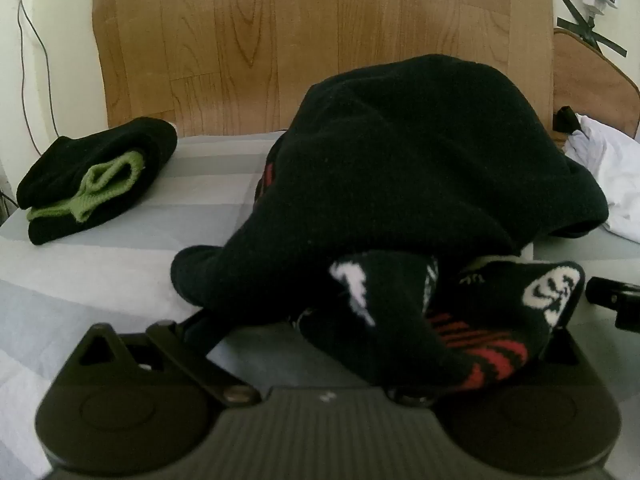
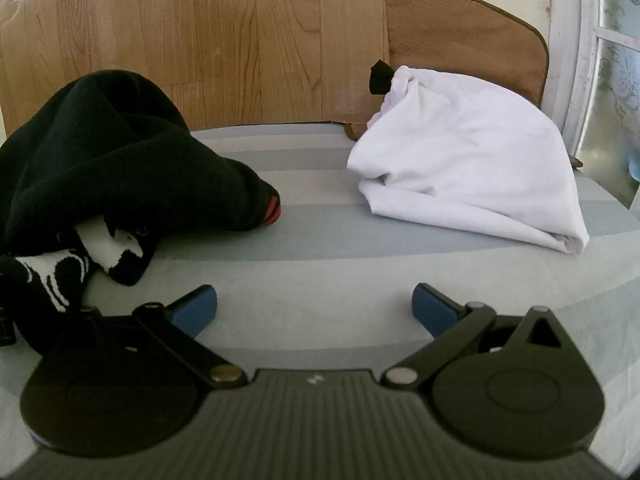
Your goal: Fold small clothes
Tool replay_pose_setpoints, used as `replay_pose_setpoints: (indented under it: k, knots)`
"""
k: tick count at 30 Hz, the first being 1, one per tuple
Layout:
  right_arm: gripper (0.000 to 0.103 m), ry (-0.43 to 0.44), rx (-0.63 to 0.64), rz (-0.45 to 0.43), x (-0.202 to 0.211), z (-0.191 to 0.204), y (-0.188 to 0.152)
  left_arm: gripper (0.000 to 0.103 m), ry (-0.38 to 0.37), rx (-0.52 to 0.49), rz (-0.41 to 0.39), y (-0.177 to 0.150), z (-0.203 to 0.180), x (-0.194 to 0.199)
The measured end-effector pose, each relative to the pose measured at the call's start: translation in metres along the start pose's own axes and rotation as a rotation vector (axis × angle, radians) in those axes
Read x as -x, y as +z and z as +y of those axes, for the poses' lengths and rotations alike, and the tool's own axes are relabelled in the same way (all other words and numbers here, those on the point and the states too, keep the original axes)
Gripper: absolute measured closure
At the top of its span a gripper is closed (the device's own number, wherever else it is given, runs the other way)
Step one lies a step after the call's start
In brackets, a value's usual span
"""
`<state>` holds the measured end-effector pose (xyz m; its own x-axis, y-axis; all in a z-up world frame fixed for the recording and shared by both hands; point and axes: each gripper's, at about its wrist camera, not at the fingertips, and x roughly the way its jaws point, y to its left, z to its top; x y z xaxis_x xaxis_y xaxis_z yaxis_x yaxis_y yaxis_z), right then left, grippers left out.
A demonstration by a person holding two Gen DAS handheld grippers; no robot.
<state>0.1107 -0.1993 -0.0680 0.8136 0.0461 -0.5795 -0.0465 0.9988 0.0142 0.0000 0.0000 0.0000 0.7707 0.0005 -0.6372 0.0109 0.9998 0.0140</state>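
A heap of black clothes (image 1: 420,168) lies on the grey striped sheet (image 1: 120,264). At its near edge, a black sock with white faces and red stripes (image 1: 480,320) drapes over my left gripper (image 1: 380,320). The jaws stand wide, their tips hidden under the cloth, and nothing is pinched. In the right wrist view the same heap (image 2: 120,160) and patterned sock (image 2: 108,248) sit at the left. My right gripper (image 2: 315,304) is open above bare sheet, blue pads (image 2: 196,308) far apart, nothing between them.
A folded black and green piece (image 1: 92,176) rests at the far left. A folded white cloth (image 2: 468,176) lies at the right, before a brown cushion (image 2: 460,32). A wood-pattern panel (image 2: 200,40) stands behind the sheet. The other gripper's tip (image 1: 612,300) shows at the right edge.
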Motion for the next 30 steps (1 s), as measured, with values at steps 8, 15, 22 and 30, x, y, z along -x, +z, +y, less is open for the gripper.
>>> replay_pose_setpoints:
  k: [8, 15, 22, 30]
  knots:
    - [0.0, 0.077, 0.063, 0.049, 0.001, -0.007, 0.006, 0.0, -0.016, -0.017, 0.012, 0.001, 0.002, 0.002]
    - [0.004, 0.174, 0.065, -0.001, 0.015, -0.018, -0.004, 0.0, -0.091, -0.056, 0.006, -0.011, 0.022, 0.021]
    - [0.032, 0.3, 0.183, -0.209, 0.057, 0.009, 0.016, 0.0, -0.084, -0.042, 0.013, -0.011, 0.046, 0.021]
    - [0.012, 0.323, 0.448, -0.232, 0.034, 0.073, 0.046, 0.0, -0.096, -0.029, -0.004, -0.014, 0.046, 0.021]
